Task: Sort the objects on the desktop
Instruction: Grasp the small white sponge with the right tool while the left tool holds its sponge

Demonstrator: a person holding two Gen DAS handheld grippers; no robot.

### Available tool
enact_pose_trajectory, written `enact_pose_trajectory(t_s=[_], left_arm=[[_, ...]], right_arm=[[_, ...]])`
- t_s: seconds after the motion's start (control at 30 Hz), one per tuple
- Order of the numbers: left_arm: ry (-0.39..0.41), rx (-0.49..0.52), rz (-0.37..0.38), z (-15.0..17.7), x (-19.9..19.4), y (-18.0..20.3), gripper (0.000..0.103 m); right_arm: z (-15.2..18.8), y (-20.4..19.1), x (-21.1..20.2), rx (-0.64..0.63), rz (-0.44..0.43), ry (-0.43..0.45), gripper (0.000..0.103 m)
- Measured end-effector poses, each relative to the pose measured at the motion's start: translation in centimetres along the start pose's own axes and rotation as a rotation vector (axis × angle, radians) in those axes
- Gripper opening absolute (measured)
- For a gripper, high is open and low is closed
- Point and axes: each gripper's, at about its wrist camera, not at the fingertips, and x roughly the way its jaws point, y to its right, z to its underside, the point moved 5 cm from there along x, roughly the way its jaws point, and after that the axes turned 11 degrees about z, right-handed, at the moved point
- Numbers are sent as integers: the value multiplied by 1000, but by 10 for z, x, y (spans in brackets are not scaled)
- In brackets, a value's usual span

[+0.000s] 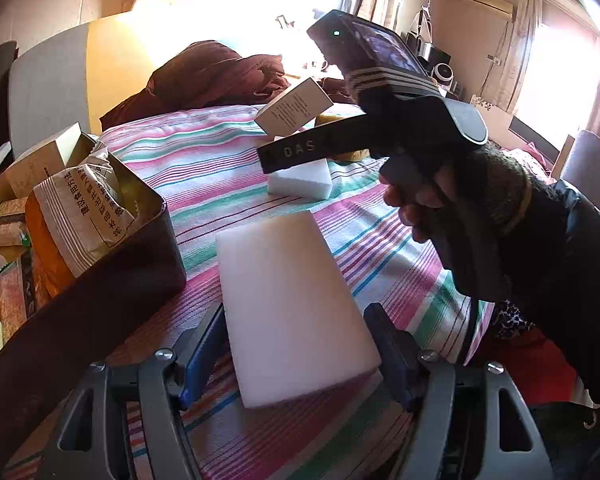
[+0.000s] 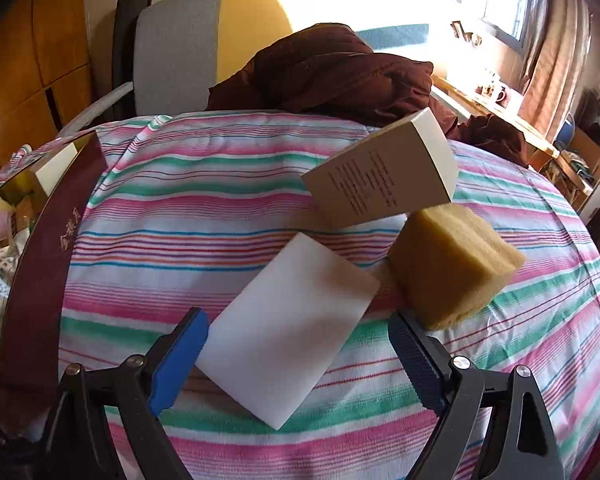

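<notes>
A white sponge block [image 1: 288, 304] lies on the striped bedspread [image 1: 204, 168] between the left gripper's [image 1: 296, 360] parted fingers, beside the dark box [image 1: 100, 264], while the right gripper [image 2: 300, 352], fingers apart, brackets another white sponge [image 2: 288, 332] beside a yellow sponge [image 2: 452, 260]

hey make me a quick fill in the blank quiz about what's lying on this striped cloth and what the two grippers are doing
1. Each gripper straddles a white foam block with its fingers ____.
2. The sponge cube beside that block is ____ in colour.
3. The printed carton leans on top of the ____.
4. The dark red box already holds a ____ with printed text.

Missing words: open; yellow; sponge cube; packet
</notes>
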Motion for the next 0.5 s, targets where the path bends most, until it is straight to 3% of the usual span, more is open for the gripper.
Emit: enact_pose_trajectory(t_s=[0.1, 0.5], left_arm=[[-1, -6, 0, -1, 1, 0, 72], [-2, -30, 6, -4, 6, -2, 73]], right_arm=[[9, 5, -5, 33, -58, -1, 91], [11, -2, 0, 4, -79, 41, 80]])
